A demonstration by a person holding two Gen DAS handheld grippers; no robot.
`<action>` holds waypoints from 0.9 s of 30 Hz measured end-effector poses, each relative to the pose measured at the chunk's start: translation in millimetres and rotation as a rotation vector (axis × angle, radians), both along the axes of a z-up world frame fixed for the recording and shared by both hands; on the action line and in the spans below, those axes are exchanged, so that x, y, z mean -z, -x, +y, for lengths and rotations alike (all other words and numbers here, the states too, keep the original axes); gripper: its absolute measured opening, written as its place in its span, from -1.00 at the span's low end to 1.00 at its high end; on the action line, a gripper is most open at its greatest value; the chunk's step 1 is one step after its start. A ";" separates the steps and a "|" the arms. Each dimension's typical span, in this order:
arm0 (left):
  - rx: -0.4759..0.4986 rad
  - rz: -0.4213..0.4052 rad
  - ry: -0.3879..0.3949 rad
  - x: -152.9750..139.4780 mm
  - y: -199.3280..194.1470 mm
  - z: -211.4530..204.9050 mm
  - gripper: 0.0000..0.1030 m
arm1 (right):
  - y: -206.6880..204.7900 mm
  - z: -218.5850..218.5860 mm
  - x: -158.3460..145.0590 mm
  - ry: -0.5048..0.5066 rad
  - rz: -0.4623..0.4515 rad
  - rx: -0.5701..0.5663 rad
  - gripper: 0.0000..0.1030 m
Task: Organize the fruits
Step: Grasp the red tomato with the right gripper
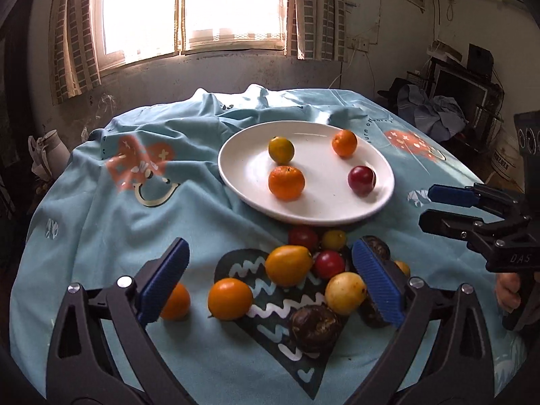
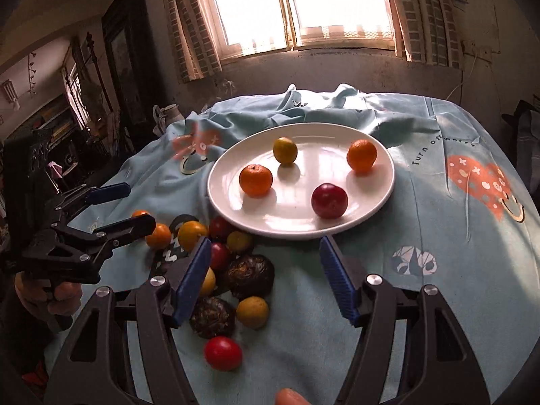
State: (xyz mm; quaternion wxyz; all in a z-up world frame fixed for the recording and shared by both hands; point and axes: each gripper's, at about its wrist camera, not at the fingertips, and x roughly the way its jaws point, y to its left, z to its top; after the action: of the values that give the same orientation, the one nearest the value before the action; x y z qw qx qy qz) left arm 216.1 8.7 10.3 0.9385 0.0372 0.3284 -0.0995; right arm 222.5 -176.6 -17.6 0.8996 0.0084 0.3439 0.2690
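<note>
Both claws, left (image 1: 270, 283) and right (image 2: 265, 281), hang spread and empty above loose fruit (image 1: 288, 265) beside the plate (image 2: 236, 209), which holds four fruits.

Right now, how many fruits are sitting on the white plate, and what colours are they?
On the white plate:
orange fruits: 2
yellow-green fruit: 1
dark red fruit: 1
Total: 4
</note>
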 end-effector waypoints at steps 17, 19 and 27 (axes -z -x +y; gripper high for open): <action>0.003 0.015 -0.106 23.9 30.6 -3.0 0.92 | 44.2 23.4 31.1 0.168 0.072 -0.131 0.27; 0.003 0.015 -0.106 24.0 31.0 -2.9 0.92 | 44.2 26.1 34.9 0.179 0.092 -0.149 0.12; 0.000 0.024 -0.113 26.2 31.9 -1.6 0.92 | 44.7 33.8 49.0 0.219 0.139 -0.167 -0.11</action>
State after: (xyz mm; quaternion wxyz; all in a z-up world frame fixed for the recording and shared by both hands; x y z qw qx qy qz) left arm 184.2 7.1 -15.9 0.9309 0.0889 0.3448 -0.0811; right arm 177.8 -142.8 -66.6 0.8437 -0.0999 0.4321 0.3024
